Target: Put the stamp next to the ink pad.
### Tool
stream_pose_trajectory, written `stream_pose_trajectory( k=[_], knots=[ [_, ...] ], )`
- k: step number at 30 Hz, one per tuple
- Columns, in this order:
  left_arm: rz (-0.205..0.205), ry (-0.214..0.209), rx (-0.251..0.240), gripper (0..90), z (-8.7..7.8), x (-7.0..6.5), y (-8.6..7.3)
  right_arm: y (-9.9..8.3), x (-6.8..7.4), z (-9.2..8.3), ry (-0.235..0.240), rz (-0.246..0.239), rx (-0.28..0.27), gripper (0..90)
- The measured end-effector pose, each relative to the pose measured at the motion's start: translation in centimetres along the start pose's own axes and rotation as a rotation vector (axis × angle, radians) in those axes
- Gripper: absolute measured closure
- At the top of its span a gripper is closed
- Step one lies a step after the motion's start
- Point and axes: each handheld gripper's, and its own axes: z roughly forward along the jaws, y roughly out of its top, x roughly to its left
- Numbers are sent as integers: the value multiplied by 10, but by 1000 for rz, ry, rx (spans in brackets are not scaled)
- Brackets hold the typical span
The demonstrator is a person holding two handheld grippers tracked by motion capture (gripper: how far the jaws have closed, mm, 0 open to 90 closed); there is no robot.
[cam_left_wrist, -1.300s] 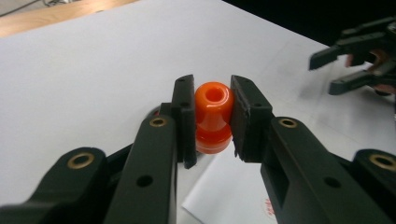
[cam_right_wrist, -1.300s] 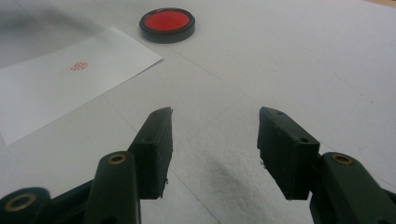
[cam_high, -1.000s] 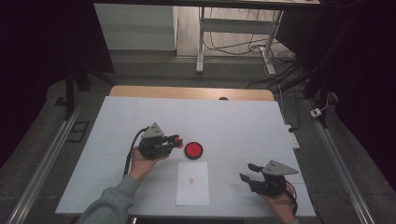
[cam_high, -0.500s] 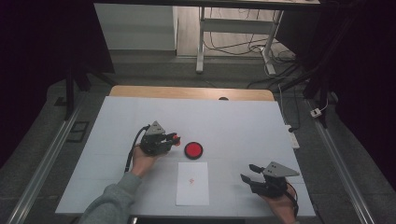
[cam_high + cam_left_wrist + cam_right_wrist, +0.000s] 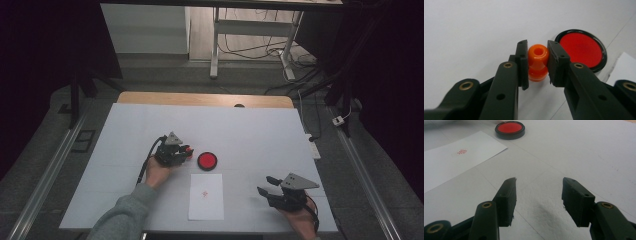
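Note:
An orange stamp (image 5: 537, 62) with a rounded knob is clamped between the two black pads of my left gripper (image 5: 537, 63), close above the white table. In the high view that gripper (image 5: 184, 152) sits left of a round red ink pad (image 5: 207, 160) in a black case, also seen in the left gripper view (image 5: 581, 49) just right of the jaws. A white sheet of paper (image 5: 206, 196) with a small red stamp mark (image 5: 462, 151) lies below the pad. My right gripper (image 5: 538, 200) rests low at the table's front right (image 5: 265, 185), jaws apart with nothing between them.
The white table top (image 5: 250, 135) has a wooden strip along its far edge. Metal rails run down both sides. Beyond the table stand desk legs and loose cables on the floor (image 5: 295, 65).
My left gripper with the orange stamp has sunk toward the table and drifted slightly, staying left of the ink pad. The right gripper has kept still.

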Motion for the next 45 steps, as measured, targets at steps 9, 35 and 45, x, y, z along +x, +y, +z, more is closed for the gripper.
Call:
stream_pose_trajectory(
  k=[9, 35, 45],
  knots=[
    [5, -14, 25, 710, 5, 0, -3, 0, 1, 1, 6, -2, -4, 450],
    [-3, -42, -79, 273, -49, -13, -3, 2, 0, 0, -13, -6, -19, 447],
    [18, -50, -59, 266, -80, -26, -27, 4, 0, 1, -5, -13, -25, 447]
  ],
)
